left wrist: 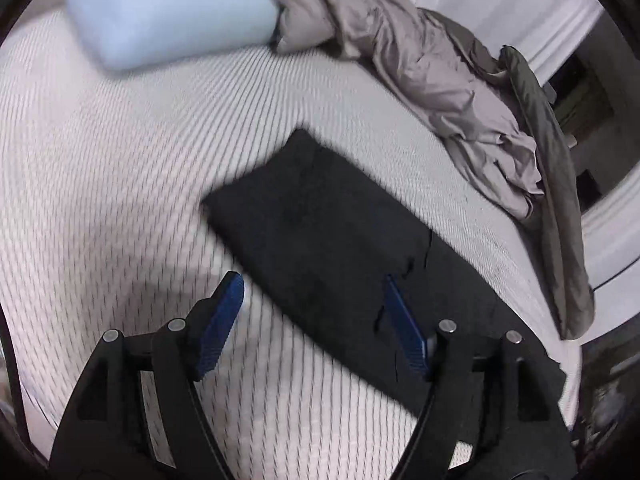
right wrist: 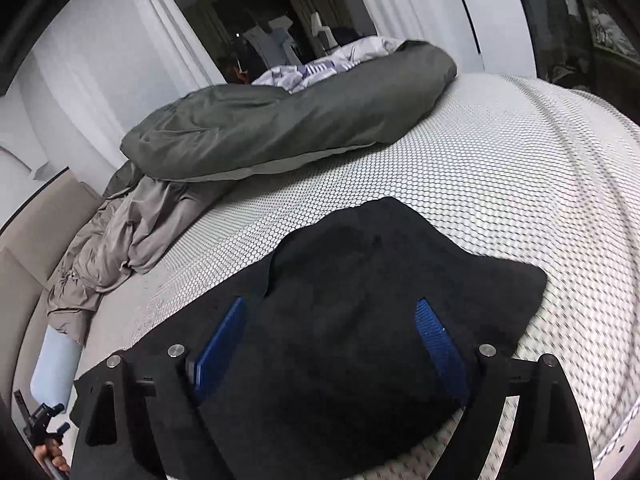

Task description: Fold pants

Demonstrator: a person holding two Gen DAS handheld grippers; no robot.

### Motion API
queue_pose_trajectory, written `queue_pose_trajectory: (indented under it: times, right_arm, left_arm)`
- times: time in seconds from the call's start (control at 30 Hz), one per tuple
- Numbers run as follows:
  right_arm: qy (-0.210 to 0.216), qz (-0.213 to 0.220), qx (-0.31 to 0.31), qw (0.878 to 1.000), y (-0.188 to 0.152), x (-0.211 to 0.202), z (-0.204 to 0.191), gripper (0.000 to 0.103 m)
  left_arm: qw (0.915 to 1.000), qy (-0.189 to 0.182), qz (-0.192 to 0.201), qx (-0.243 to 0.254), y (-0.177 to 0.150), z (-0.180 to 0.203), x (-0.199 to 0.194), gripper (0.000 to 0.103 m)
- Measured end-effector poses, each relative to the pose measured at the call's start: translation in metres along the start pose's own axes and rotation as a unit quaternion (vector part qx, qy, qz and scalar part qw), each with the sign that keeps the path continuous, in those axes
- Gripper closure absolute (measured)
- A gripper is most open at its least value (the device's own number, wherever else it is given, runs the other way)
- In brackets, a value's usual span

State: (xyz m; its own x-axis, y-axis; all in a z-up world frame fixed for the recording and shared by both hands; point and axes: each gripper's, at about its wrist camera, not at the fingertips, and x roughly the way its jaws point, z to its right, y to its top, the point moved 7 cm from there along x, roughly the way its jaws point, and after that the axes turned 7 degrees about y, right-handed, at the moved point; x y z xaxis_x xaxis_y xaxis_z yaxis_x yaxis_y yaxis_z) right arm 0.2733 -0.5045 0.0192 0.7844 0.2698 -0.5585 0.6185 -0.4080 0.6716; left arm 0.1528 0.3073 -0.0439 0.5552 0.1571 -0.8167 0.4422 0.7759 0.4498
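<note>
- On the white patterned mattress (left wrist: 100,184) lie the black pants (left wrist: 320,248), folded into a flat strip, one layer over another.
- The left gripper (left wrist: 314,292) hangs over the near part of the pants with its 2 blue pads (left wrist: 224,320) spread apart; 1 pad is over bare mattress, the other over the cloth, and neither pinches it.
- The right gripper (right wrist: 332,312) stands released too, its 2 jaws wide apart above the pants (right wrist: 360,320), which fill the gap between them without being pressed.
- Beyond the pants, well apart, a pale blue pillow (left wrist: 168,12) and a crumpled grey sheet (left wrist: 420,68) lie along the far side; the right wrist view also shows a dark green duvet (right wrist: 280,128).
</note>
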Motion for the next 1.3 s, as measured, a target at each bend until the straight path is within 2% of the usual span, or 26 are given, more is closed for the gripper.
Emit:
queue_pose_trajectory:
  times: [0.07, 0.13, 0.2, 0.27, 0.33, 0.37, 0.4, 0.43, 0.47, 0.53, 0.6, 0.63, 0.67, 0.73, 0.77, 0.8, 0.83, 0.87, 0.9, 1.0, 1.07, 1.13, 1.17, 1.23, 1.3]
  right_arm:
    - [0.005, -0.006, -0.002, 1.0, -0.009, -0.005, 0.004, 0.014]
    - [-0.012, -0.013, -0.003, 1.0, -0.015, -0.008, 0.016, 0.014]
    - [-0.065, -0.008, 0.009, 0.998, -0.016, -0.009, 0.043, 0.014]
    - [-0.101, -0.012, 0.055, 0.993, -0.02, -0.007, 0.073, 0.014]
    - [-0.091, -0.031, 0.111, 0.989, -0.027, 0.002, 0.097, 0.015]
    - [-0.087, -0.037, 0.127, 0.987, -0.03, 0.006, 0.105, 0.017]
    - [-0.082, -0.04, 0.138, 0.986, -0.032, 0.012, 0.113, 0.021]
    - [-0.082, -0.038, 0.141, 0.986, -0.034, 0.016, 0.117, 0.034]
    - [-0.08, -0.031, 0.145, 0.986, -0.033, 0.019, 0.121, 0.055]
    - [-0.086, -0.02, 0.126, 0.988, -0.028, 0.021, 0.12, 0.068]
    - [-0.16, -0.017, 0.065, 0.985, -0.022, 0.016, 0.12, 0.068]
    - [-0.187, -0.017, 0.052, 0.981, -0.022, 0.014, 0.12, 0.059]
    - [-0.21, -0.017, 0.043, 0.977, -0.021, 0.009, 0.12, 0.05]
    - [-0.23, -0.006, 0.041, 0.972, -0.017, -0.005, 0.113, 0.049]
    - [-0.224, 0.004, 0.038, 0.974, -0.014, -0.01, 0.108, 0.049]
    - [-0.197, 0.015, 0.02, 0.98, -0.009, -0.016, 0.088, 0.049]
    - [-0.182, 0.015, 0.009, 0.983, -0.007, -0.018, 0.076, 0.045]
    - [-0.154, 0.011, -0.003, 0.988, -0.006, -0.017, 0.058, 0.034]
    - [-0.106, -0.009, -0.014, 0.994, -0.008, -0.009, 0.031, 0.031]
    - [-0.004, -0.071, -0.037, 0.997, -0.021, 0.026, -0.035, 0.03]
    - [0.038, -0.112, -0.06, 0.991, -0.033, 0.055, -0.08, 0.03]
    - [0.041, -0.151, -0.131, 0.979, -0.047, 0.092, -0.13, 0.03]
    - [0.039, -0.161, -0.156, 0.974, -0.049, 0.108, -0.142, 0.03]
    - [0.034, -0.2, -0.206, 0.957, -0.059, 0.147, -0.172, 0.03]
    - [0.026, -0.246, -0.255, 0.935, -0.084, 0.183, -0.195, 0.03]
  left_arm:
    - [0.9998, -0.013, -0.014, 0.005, -0.03, 0.0, 0.001, 0.035]
    - [0.9996, -0.008, -0.016, 0.022, -0.053, 0.006, 0.003, 0.035]
    - [0.9991, 0.002, -0.02, 0.038, -0.065, 0.01, 0.009, 0.035]
    - [0.9993, 0.009, -0.025, 0.028, -0.07, 0.01, 0.017, 0.035]
    - [0.9995, 0.01, -0.028, 0.008, -0.071, 0.011, 0.026, 0.035]
    - [0.9996, 0.011, -0.026, 0.006, -0.07, 0.012, 0.028, 0.04]
    - [0.9996, 0.016, -0.019, 0.009, -0.068, 0.016, 0.032, 0.045]
    - [0.9995, 0.023, -0.015, 0.012, -0.067, 0.016, 0.033, 0.057]
    - [0.9992, 0.032, -0.014, 0.017, -0.067, 0.017, 0.035, 0.067]
    - [0.9983, 0.05, -0.005, 0.03, -0.068, 0.018, 0.038, 0.077]
    - [0.9972, 0.067, 0.003, 0.033, -0.067, 0.014, 0.038, 0.078]
    - [0.9968, 0.073, 0.005, 0.032, -0.067, 0.01, 0.036, 0.078]
    - [0.9964, 0.079, 0.008, 0.031, -0.066, 0.007, 0.034, 0.078]
    - [0.9958, 0.085, 0.016, 0.028, -0.061, 0.003, 0.03, 0.078]
    - [0.9959, 0.085, 0.017, 0.026, -0.061, 0.002, 0.027, 0.078]
    - [0.9963, 0.081, 0.016, 0.025, -0.06, 0.003, 0.025, 0.078]
    - [0.9969, 0.073, 0.014, 0.024, -0.06, 0.002, 0.021, 0.078]
    - [0.9974, 0.066, 0.014, 0.024, -0.062, 0.002, 0.018, 0.078]
    - [0.9976, 0.061, 0.016, 0.027, -0.063, 0.007, 0.015, 0.078]
    - [0.997, 0.063, 0.028, 0.036, -0.063, 0.019, 0.01, 0.076]
    - [0.9969, 0.061, 0.029, 0.041, -0.064, 0.025, 0.009, 0.066]
    - [0.9973, 0.056, 0.027, 0.039, -0.063, 0.032, 0.011, 0.062]
    - [0.9976, 0.053, 0.025, 0.038, -0.061, 0.036, 0.014, 0.06]
    - [0.9983, 0.044, 0.016, 0.034, -0.062, 0.041, 0.017, 0.057]
    - [0.9987, 0.038, 0.011, 0.034, -0.058, 0.045, 0.022, 0.057]
